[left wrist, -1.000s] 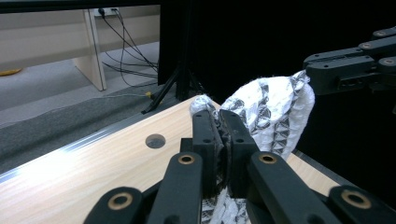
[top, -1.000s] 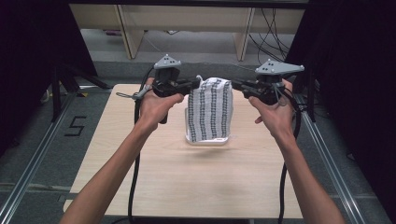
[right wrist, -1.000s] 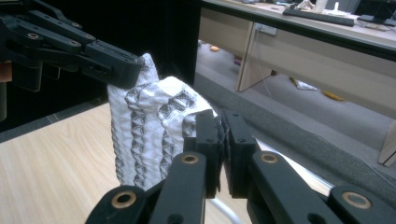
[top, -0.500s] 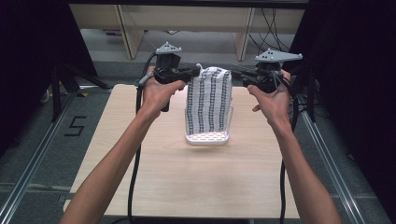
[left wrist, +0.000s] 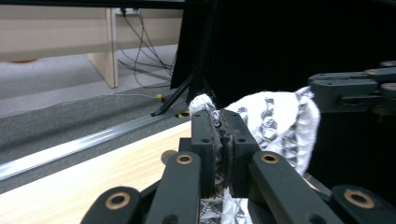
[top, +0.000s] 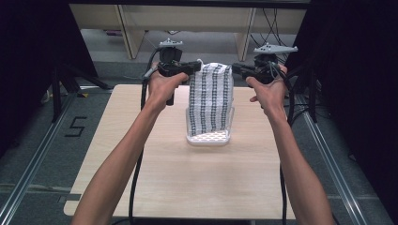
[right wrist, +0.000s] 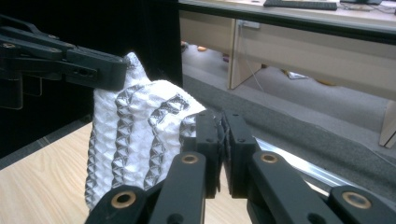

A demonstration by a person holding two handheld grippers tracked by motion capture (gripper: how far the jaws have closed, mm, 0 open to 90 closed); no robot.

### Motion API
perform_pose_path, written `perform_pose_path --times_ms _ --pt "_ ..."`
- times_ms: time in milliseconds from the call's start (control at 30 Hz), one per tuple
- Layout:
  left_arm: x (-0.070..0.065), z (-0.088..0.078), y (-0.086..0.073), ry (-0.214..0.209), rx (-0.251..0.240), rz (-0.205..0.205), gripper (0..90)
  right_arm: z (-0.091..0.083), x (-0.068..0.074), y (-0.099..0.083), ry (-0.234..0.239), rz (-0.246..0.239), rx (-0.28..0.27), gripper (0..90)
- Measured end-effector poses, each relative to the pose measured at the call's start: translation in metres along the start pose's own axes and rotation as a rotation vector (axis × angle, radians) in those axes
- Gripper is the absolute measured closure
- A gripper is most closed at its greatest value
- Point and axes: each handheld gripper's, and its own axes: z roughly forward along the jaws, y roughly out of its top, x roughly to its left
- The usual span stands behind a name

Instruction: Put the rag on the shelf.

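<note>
One cloth (top: pixel 210 98), two tools (top: pixel 193 68) (top: pixel 235 70)

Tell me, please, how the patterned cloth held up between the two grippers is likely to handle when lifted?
Probably floppy: the cloth hangs straight down from its two pinched top corners, at the left hand-held gripper and the right hand-held gripper. It seems light, since the small pinches carry it. Its lower end reaches the white tray, so it may drag.

Textured b/w cloth (top: pixel 210 96), perforated white plastic basket (top: pixel 209 137), matt pale wood table (top: pixel 197 178), matt black tongs.
</note>
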Motion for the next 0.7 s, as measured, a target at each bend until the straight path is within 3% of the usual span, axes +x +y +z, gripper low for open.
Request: perform_pose_path --times_ms 267,467,567,700 --pt "0.014 0.016 -0.004 0.011 0.006 -0.037 83.7 0.017 -0.012 -0.006 0.004 0.054 0.009 86.8" --pt "0.022 0.032 -0.010 0.020 0.010 -0.056 83.3 0.035 -0.022 -0.014 -0.029 0.091 0.050 86.6" --pt "0.025 0.039 -0.015 0.018 0.019 -0.062 83.2 0.043 -0.027 -0.018 -0.045 0.087 0.065 86.5" --pt "0.029 0.044 -0.021 0.024 0.038 -0.070 82.9 0.050 -0.031 -0.024 -0.046 0.105 0.083 86.4"
